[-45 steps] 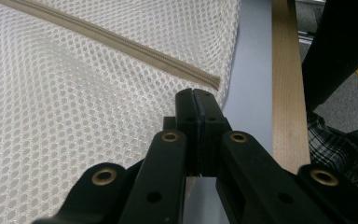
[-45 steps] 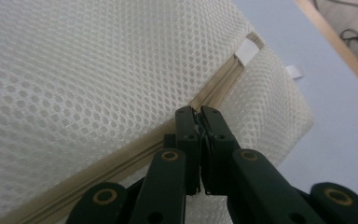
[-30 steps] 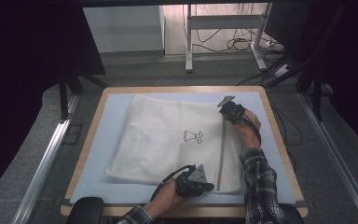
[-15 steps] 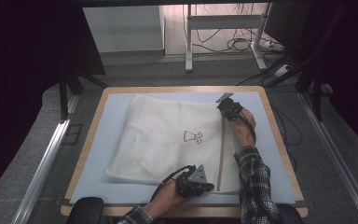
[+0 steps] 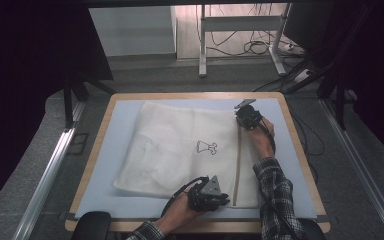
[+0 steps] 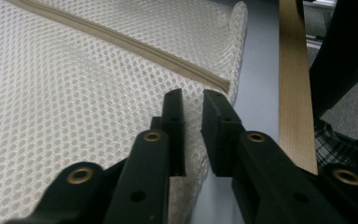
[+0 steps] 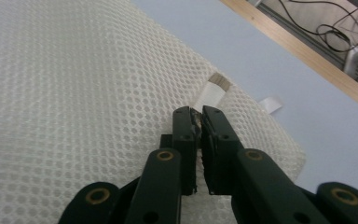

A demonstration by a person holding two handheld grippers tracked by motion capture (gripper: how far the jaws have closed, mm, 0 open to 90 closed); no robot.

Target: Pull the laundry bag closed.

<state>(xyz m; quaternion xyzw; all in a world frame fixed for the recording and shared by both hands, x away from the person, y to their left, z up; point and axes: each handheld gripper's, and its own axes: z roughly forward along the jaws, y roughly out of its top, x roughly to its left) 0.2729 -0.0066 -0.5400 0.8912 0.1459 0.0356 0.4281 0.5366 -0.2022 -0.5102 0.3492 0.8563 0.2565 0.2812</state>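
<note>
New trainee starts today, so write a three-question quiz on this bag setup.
1. True or false: the mesh bag lies on bare wood.
2. What is printed on the bag?
3. The right gripper sits at the zipper's: A near end, B middle, C far end.
Key: 1 false, it lies on the blue mat. 2 a small dress outline. 3 C.
</note>
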